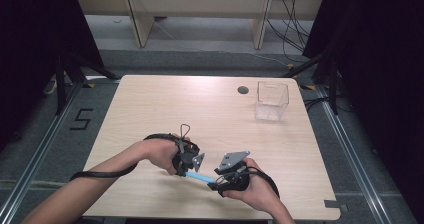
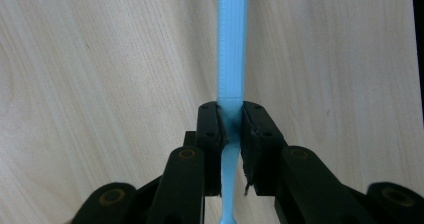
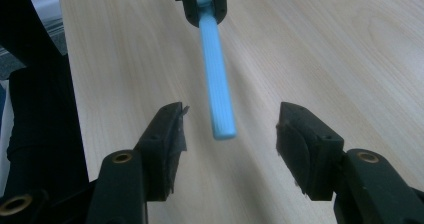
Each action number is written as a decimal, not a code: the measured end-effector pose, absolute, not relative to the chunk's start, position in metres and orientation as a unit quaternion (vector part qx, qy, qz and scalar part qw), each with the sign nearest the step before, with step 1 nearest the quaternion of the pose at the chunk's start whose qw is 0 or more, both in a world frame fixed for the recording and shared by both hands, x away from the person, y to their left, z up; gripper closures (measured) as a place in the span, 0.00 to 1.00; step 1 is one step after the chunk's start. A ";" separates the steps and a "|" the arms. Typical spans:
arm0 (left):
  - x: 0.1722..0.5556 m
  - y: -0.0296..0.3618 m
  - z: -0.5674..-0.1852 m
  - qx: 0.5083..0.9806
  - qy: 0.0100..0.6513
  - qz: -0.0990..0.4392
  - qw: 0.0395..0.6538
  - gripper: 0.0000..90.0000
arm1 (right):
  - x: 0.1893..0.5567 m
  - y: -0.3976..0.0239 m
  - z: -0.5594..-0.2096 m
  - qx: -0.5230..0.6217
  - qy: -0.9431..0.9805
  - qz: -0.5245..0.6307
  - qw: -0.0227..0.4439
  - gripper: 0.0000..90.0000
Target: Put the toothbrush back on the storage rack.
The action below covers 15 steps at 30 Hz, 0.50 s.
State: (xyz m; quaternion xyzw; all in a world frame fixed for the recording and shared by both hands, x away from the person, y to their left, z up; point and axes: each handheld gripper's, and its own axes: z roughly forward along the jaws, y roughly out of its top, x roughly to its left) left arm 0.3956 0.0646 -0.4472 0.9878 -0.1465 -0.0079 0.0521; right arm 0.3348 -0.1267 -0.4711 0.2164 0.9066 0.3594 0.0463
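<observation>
Blue ridged stick (image 3: 217, 86) in left tool (image 2: 231, 129), right tool (image 3: 230, 134) wide around its end

A pale wood-grain rectangular tabletop (image 1: 150, 109) with rounded corners is seen. A clear plastic square container (image 1: 272, 101) is stood near its far right corner, beside a small dark round hole (image 1: 243, 90).

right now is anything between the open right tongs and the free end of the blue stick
Nothing visible. In the right gripper view the blue stick points straight into the gap of the right tongs, whose jaws stand wide apart on either side of its free end. Only bare table lies beneath. The left tongs clamp its far end.
</observation>
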 end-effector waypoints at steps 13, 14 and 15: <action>0.394 0.062 -0.446 0.988 -0.143 -0.010 0.060 0.87 | 0.339 -0.113 -0.474 0.204 0.910 0.358 0.036 0.52; 0.393 0.062 -0.446 0.988 -0.142 -0.010 0.061 0.87 | 0.340 -0.112 -0.476 0.203 0.911 0.357 0.036 0.53; 0.393 0.062 -0.446 0.988 -0.142 -0.010 0.061 0.87 | 0.340 -0.112 -0.476 0.203 0.911 0.357 0.036 0.53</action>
